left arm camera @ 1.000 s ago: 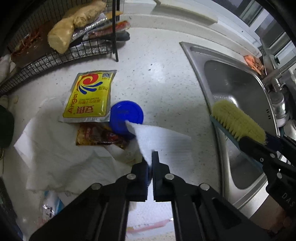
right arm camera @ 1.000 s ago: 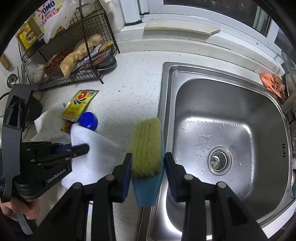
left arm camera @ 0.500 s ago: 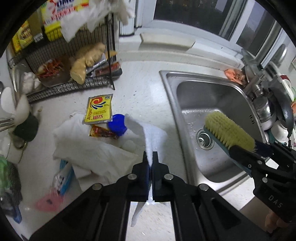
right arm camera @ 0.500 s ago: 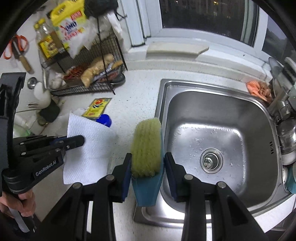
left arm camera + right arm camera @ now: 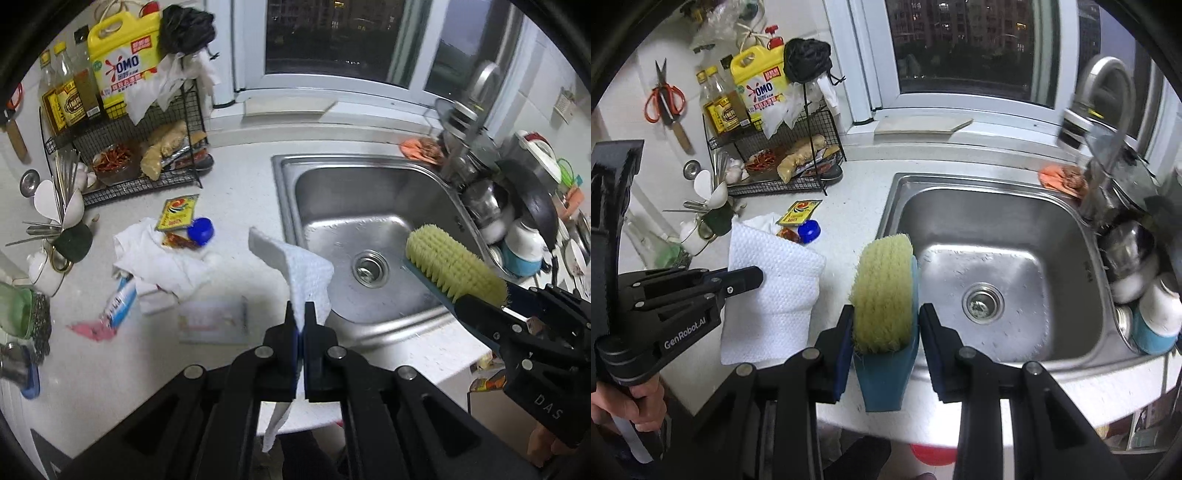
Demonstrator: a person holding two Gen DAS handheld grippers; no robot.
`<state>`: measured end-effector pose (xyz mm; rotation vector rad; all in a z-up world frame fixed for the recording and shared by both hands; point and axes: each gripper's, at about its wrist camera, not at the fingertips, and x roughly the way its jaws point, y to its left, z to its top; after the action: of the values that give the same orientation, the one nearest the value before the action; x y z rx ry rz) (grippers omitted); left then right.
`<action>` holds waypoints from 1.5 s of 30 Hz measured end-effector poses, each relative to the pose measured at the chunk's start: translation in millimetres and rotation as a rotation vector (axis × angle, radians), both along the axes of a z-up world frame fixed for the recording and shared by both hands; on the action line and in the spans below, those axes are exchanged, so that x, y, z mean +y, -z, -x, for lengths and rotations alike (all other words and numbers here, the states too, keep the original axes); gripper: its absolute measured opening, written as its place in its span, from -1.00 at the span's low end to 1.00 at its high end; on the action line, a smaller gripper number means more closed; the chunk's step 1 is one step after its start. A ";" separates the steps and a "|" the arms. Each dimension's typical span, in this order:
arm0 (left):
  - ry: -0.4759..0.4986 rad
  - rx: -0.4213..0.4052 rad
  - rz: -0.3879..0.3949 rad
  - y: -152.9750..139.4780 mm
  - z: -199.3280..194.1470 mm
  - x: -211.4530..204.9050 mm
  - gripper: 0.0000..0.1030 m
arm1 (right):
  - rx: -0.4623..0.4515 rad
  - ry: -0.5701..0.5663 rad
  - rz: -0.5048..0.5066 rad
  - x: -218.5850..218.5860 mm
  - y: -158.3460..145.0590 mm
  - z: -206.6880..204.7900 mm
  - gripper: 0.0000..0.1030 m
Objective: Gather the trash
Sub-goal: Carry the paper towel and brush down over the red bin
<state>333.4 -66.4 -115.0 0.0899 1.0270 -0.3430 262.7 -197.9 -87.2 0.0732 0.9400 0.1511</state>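
Gripping a white paper towel [image 5: 308, 275] between tightly closed jaws, the left gripper [image 5: 303, 314] holds the sheet in the air above the pale speckled countertop [image 5: 236, 177], just left of the steel sink [image 5: 373, 218]. Part of the towel stands up ahead of the fingers and a strip hangs below them. The right gripper [image 5: 885, 325] is clamped on a scrub brush [image 5: 884, 291], its yellow bristles facing up and its blue back against the right-hand finger, over the sink's front edge. On the counter beyond lie more scraps: a crumpled white cloth or paper [image 5: 155, 254], a yellow sachet [image 5: 177, 212], a red wrapper [image 5: 176, 240] and a blue cap [image 5: 201, 230], close together in front of a black wire rack [image 5: 147, 147]. A hand [image 5: 626, 402] grips the left tool's handle at the lower left of the right wrist view.
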 end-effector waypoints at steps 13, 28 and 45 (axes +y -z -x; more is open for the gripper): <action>0.063 0.046 -0.018 22.6 110.9 -68.9 -0.98 | 0.052 0.066 -0.021 -52.9 20.3 107.6 -0.36; 0.165 0.232 -0.039 133.6 176.9 -128.6 -0.98 | 0.229 0.148 -0.016 -99.4 114.6 168.4 -0.36; 0.241 0.399 -0.036 374.1 166.0 -169.2 -0.98 | 0.348 0.225 -0.044 -120.2 333.9 144.5 -0.36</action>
<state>167.4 -235.6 -489.1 0.1842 1.4225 -0.5775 118.2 -318.1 -421.1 0.2508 1.2671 -0.0522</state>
